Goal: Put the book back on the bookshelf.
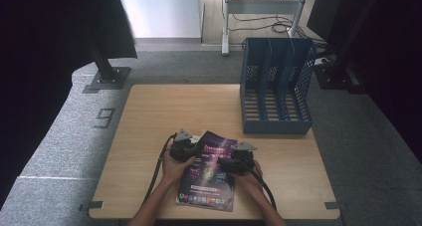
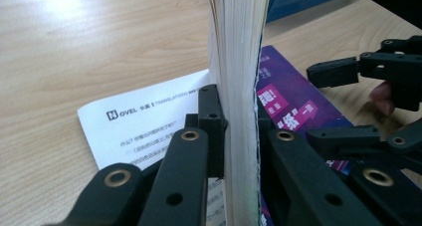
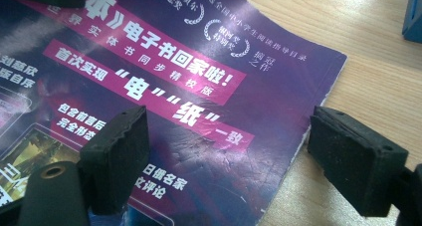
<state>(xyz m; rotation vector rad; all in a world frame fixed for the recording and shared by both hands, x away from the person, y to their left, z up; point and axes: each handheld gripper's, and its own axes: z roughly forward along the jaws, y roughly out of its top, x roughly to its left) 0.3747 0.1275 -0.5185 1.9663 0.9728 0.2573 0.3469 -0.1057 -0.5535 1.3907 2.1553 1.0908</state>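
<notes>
A paperback book (image 1: 209, 172) with a purple cover lies near the table's front edge, between my two hands. My left gripper (image 1: 194, 151) is at its left side, shut on a thick block of pages (image 2: 239, 76) lifted upright off the table. A white printed leaf (image 2: 144, 119) lies flat beneath it. My right gripper (image 1: 225, 164) hovers over the book's right side, open. In the right gripper view its pads (image 3: 117, 154) straddle the cover's corner (image 3: 199, 86) with a wide gap and nothing pressed between them. In the left gripper view the right gripper (image 2: 333, 104) stands open over the cover (image 2: 293, 99).
A blue mesh file rack (image 1: 276, 86) with three slots stands at the back right of the wooden table (image 1: 189, 106). Black stands and cables sit on the grey floor beyond. Bare tabletop lies left of and behind the book.
</notes>
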